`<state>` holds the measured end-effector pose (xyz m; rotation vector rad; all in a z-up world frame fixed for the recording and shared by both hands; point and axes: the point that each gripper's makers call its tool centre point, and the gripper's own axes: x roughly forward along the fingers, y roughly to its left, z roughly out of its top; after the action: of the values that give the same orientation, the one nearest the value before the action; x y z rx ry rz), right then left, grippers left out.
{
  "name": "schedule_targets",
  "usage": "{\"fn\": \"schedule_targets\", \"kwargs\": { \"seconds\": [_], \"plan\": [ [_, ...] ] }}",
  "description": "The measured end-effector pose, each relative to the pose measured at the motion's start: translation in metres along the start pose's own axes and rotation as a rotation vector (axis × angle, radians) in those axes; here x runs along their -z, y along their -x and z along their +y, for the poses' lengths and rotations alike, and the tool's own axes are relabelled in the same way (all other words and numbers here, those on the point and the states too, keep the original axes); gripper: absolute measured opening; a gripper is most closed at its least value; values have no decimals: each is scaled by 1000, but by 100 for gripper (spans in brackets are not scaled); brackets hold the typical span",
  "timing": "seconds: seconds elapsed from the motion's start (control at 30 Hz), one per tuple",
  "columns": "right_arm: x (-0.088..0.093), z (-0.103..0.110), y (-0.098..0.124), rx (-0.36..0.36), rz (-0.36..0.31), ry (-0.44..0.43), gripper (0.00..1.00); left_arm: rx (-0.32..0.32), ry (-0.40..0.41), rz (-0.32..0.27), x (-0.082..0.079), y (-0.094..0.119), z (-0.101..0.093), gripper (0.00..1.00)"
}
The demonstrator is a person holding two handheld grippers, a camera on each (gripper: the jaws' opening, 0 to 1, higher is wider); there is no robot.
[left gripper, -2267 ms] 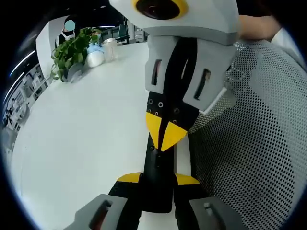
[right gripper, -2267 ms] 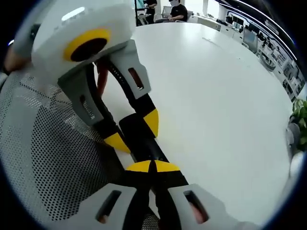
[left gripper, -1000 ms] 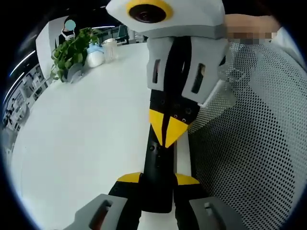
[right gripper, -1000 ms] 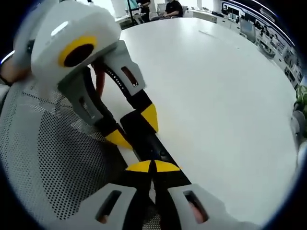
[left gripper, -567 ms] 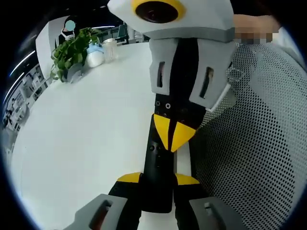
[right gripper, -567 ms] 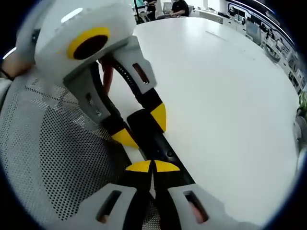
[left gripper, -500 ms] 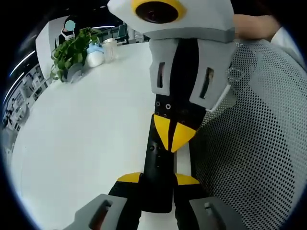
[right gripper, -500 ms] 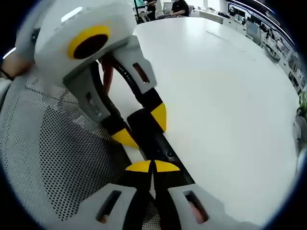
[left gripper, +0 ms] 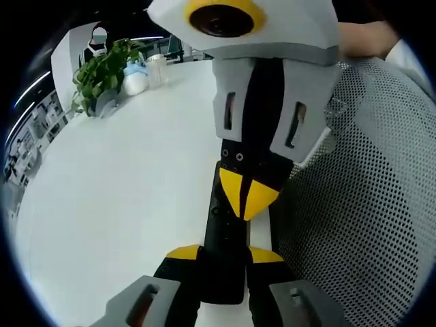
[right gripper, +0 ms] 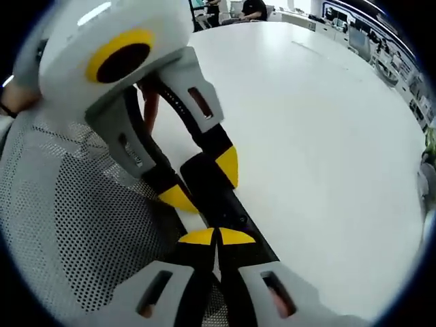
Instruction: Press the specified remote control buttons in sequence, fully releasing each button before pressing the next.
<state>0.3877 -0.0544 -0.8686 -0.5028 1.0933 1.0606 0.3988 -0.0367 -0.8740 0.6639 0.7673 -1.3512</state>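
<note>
Plant (left gripper: pixel 102 71) beyond remote (left gripper: pixel 225 252)

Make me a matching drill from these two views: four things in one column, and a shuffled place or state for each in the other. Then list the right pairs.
Things
1. remote control
2. left gripper
3. right gripper
4. potted plant

Places or states
A. shut, yellow tips together over the remote's face
B. at the far edge of the white table
C. black, long, held by one end
D. jaws clamped on either side of the remote

Pairs: 1-C, 2-D, 3-A, 4-B
</note>
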Motion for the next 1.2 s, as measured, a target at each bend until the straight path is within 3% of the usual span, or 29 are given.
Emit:
{"fn": "schedule_targets", "kwargs": {
  "seconds": [0.17,0.77,1.03,1.2],
  "plan": [
    [0,0,0,10,4,38,0,0,-4,-1,0,0,0,25],
    [0,1,0,10,-5,42,0,1,-7,1,0,0,0,25],
    [2,1,1,-43,1,-91,0,-1,-4,2,0,0,0,25],
    [-3,3,4,-41,-29,-63,0,2,-12,4,0,0,0,25]
  ]
}}
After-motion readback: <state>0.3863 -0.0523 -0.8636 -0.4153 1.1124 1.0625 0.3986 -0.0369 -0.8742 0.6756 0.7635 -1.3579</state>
